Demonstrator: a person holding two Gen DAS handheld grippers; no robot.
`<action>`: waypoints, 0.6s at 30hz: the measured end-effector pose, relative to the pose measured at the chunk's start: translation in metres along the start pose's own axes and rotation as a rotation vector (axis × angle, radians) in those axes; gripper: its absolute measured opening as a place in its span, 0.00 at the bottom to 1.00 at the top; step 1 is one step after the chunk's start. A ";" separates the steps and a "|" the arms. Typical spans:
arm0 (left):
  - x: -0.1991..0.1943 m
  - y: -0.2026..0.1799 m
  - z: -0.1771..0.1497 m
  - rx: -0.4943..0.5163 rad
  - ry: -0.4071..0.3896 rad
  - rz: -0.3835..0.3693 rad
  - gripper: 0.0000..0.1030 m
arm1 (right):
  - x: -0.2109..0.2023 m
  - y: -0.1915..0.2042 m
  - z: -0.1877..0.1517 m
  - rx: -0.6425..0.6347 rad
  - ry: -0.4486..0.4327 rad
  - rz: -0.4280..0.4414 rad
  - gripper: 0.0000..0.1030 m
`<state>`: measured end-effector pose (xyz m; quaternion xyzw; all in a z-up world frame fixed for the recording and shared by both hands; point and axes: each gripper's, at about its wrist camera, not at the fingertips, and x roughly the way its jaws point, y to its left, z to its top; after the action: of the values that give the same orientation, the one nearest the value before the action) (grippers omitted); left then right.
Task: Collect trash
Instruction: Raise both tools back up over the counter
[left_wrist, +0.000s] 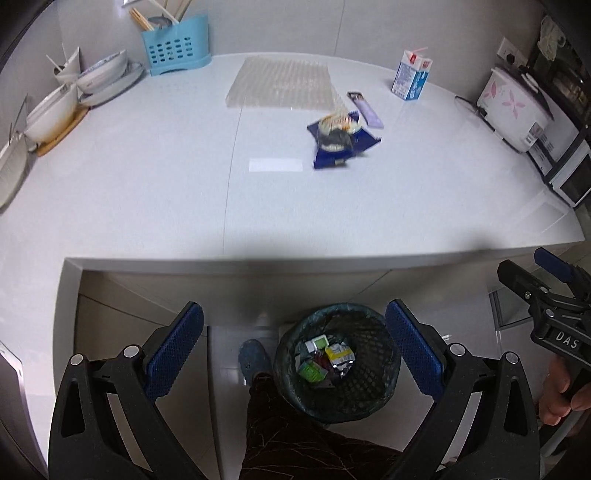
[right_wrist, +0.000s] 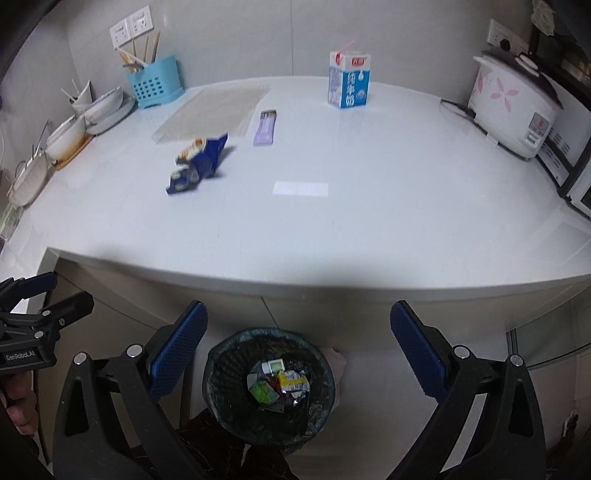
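The white bench (left_wrist: 147, 192) fills the upper part of both views, and below its front edge a dark mesh bin (right_wrist: 221, 373) stands on the floor, lined with a bag and holding crumpled wrappers and small cartons (right_wrist: 280, 384). Both grippers point steeply down over the bench edge toward the bin. The left gripper (left_wrist: 294, 347) has its jaws spread wide with nothing between them — the bin shows through the gap, beside the person's leg and shoe (left_wrist: 255, 358). The right gripper (right_wrist: 299, 354) also has its jaws wide apart and empty, the bin directly below them. In the left wrist view the right gripper appears at the right edge, with fingers of the right hand (left_wrist: 557, 395) wrapped round its handle; in the right wrist view the left hand (right_wrist: 18, 406) grips its handle at the left edge. On the bench, well back from the edge, lie the remaining pieces of trash: a blue-and-white milk carton (right_wrist: 349, 81) standing upright with a straw, a crumpled dark-blue snack bag (right_wrist: 197, 162), and just beside it a flat purple wrapper (right_wrist: 266, 127). A clear ridged mat (left_wrist: 280, 83) lies behind them.
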<state>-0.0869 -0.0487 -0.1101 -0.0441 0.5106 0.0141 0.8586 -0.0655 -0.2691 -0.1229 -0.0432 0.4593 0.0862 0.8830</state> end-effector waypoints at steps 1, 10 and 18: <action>-0.003 -0.001 0.006 0.002 -0.008 0.002 0.94 | -0.003 0.000 0.005 0.000 -0.008 -0.002 0.92; -0.019 -0.008 0.058 0.018 -0.059 0.003 0.94 | -0.019 -0.007 0.055 0.014 -0.067 -0.013 0.92; -0.013 -0.008 0.110 0.024 -0.057 0.000 0.94 | -0.009 -0.015 0.102 0.027 -0.095 -0.021 0.92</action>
<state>0.0033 -0.0467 -0.0459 -0.0331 0.4860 0.0092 0.8733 0.0140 -0.2693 -0.0572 -0.0319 0.4176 0.0727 0.9052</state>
